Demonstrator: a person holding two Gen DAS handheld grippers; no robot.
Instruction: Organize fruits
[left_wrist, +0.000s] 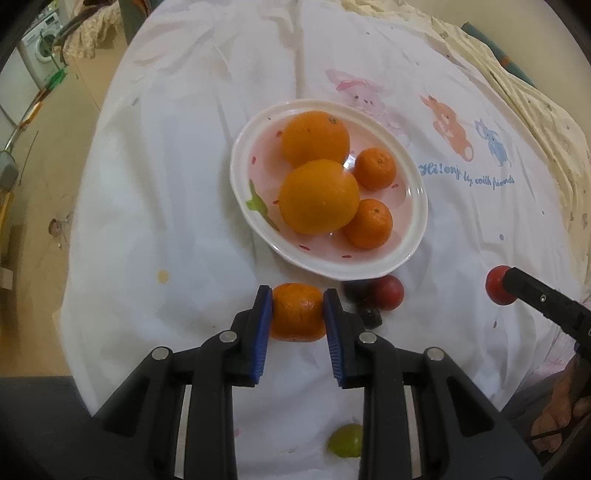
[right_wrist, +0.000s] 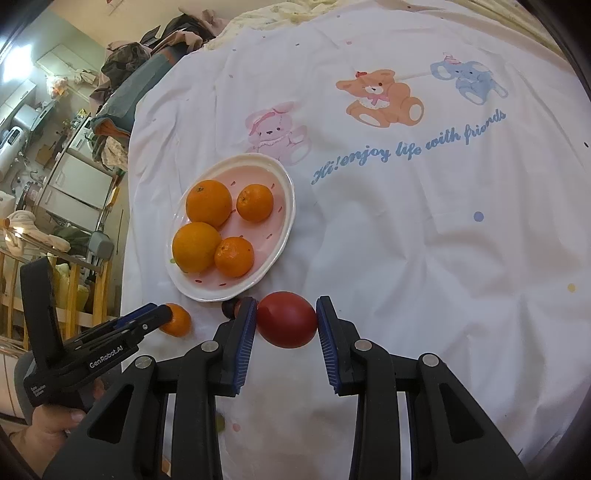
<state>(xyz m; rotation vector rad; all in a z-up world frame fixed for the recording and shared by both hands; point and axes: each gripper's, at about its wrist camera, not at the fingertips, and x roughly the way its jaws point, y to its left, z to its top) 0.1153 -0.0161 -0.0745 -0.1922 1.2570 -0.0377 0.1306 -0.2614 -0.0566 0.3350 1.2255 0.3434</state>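
A white and pink plate (left_wrist: 236, 173) on the printed cloth holds two large oranges (left_wrist: 316, 138) and two small mandarins (left_wrist: 369, 223). Just short of its near rim, my left gripper (left_wrist: 297, 295) is shut on another small mandarin (left_wrist: 297, 314), blue pads pressing both sides. In the right wrist view, my right gripper (right_wrist: 286, 306) is shut on a red round fruit (right_wrist: 287, 319), near the same plate (right_wrist: 291, 206). The left gripper (right_wrist: 168, 314) and its mandarin (right_wrist: 179, 320) show at lower left there.
A second red fruit (left_wrist: 387, 292) and a dark fruit (left_wrist: 356, 291) lie by the plate's near rim. A green fruit (left_wrist: 345, 441) lies on the cloth under my left gripper. The clothed surface ends on the left, with floor and a washing machine (left_wrist: 40, 48) beyond.
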